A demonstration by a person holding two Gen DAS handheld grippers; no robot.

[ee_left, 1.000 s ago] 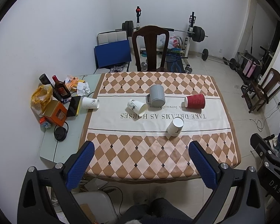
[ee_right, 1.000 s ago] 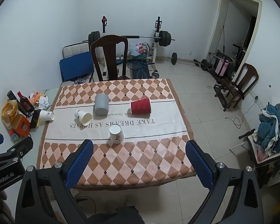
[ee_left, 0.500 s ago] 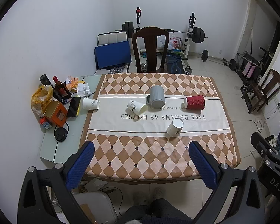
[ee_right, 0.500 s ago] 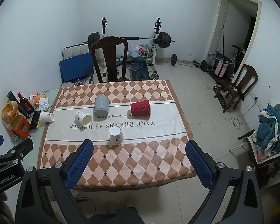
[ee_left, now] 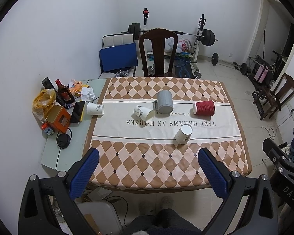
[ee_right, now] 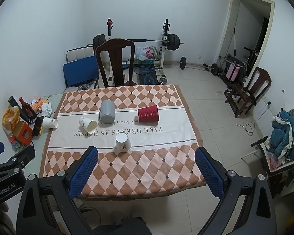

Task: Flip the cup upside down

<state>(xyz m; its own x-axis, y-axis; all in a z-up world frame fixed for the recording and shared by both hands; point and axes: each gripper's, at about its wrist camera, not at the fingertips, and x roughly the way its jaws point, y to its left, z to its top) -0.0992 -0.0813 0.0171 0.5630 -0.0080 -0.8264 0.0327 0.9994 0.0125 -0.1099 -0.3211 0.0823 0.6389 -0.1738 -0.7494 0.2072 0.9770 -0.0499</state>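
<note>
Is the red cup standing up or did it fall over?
Fallen over. The red cup lies on its side on the tablecloth, its ribbed wall facing up, narrow end pointing left.

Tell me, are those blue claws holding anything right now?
No. The left gripper and right gripper are both open and empty, above the table's near edge.

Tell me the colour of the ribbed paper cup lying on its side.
Red: the ribbed paper cup shows best in the right wrist view.
</note>
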